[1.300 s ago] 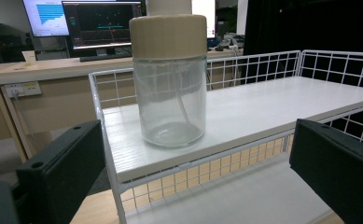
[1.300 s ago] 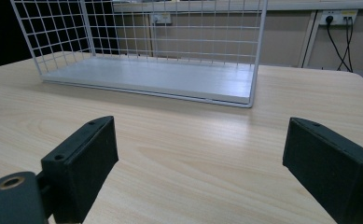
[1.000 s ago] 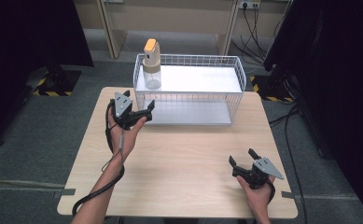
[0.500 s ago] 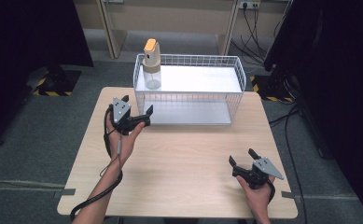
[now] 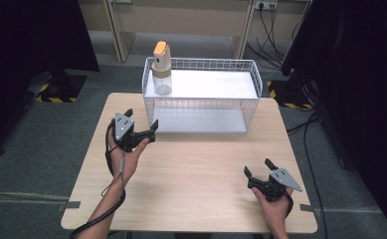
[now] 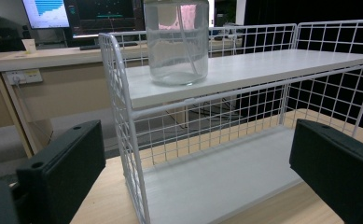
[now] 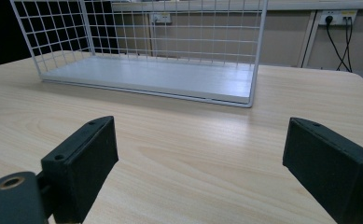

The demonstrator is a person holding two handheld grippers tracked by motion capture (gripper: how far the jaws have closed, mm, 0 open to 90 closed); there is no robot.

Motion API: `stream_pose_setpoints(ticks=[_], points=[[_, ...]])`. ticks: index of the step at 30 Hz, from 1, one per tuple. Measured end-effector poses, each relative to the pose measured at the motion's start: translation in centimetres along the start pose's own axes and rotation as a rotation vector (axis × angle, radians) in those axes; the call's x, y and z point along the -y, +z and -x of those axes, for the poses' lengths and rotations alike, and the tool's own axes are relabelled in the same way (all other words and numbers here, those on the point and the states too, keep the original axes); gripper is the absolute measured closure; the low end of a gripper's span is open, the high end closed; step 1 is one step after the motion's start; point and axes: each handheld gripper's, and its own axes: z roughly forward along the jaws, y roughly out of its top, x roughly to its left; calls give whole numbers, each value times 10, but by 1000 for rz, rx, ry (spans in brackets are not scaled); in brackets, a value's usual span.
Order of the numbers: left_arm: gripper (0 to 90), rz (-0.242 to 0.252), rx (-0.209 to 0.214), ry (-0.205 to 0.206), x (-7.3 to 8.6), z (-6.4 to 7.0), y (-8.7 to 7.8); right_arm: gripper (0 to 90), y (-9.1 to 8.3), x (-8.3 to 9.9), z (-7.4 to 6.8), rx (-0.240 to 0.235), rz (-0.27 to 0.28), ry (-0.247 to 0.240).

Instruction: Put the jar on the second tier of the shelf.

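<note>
A white two-tier wire rack (image 5: pixel 201 94) stands at the back of the wooden table (image 5: pixel 191 174). On the left end of its upper shelf stands a clear bottle (image 5: pixel 161 69) with an orange cap. My left gripper (image 5: pixel 142 118) hovers open just in front of the rack's left front corner, holding nothing. In the left gripper view the bottle (image 6: pixel 176 42) is ahead and above on the upper shelf (image 6: pixel 263 65), with the gripper (image 6: pixel 195 172) wide open. My right gripper (image 5: pixel 256 167) rests open near the front right of the table. It faces the rack's lower shelf (image 7: pixel 156 77) from a distance.
The rack's lower shelf (image 5: pixel 201 119) holds nothing. Light wood spreads between the two grippers. Cables and a wall socket (image 5: pixel 268 6) are behind the table. Dark curtains (image 5: pixel 350 74) hang at both sides. A monitor (image 6: pixel 76 14) sits on a far desk.
My left gripper has drawn back slightly from the rack towards the person and a little to the left. The right gripper has stayed put.
</note>
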Motion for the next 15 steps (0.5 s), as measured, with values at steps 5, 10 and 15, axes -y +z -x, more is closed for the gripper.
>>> stream_pose_setpoints(ticks=[5,10,15], points=[[28,0,-2,2,4,-1,-6,103,0,0,0,0,-1,0],[28,3,-5,0,8,-3,-12,103,0,0,0,1,-1,0],[28,-4,-2,1,15,-2,-17,103,0,0,0,1,0,-1]])
